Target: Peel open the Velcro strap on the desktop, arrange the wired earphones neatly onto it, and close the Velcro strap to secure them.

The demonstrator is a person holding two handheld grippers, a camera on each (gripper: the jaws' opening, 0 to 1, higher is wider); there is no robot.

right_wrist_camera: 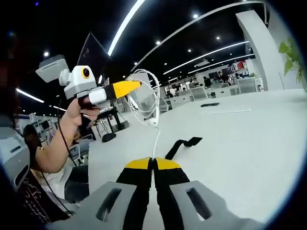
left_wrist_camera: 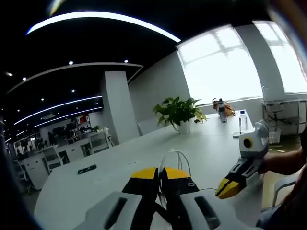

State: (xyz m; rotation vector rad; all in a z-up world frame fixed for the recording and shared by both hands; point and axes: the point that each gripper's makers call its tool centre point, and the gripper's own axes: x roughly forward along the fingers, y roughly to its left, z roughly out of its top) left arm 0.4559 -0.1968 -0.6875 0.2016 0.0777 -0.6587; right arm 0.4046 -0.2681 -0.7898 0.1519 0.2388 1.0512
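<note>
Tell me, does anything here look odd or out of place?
Nothing looks damaged or spilled. The earphones hang in a loose coil, pinched by both the left gripper and the right gripper. The strap lies on the table, not yet around them.

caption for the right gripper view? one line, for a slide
Both grippers hold the white earphone cable aloft: left gripper pinching the loops, right gripper the tail, above the black Velcro strap.

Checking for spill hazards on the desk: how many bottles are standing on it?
2: a dark-capped bottle at the desk's far end by the window, right of the potted plant, and a clear bottle nearer, toward the right edge. Others may be hidden.
</note>
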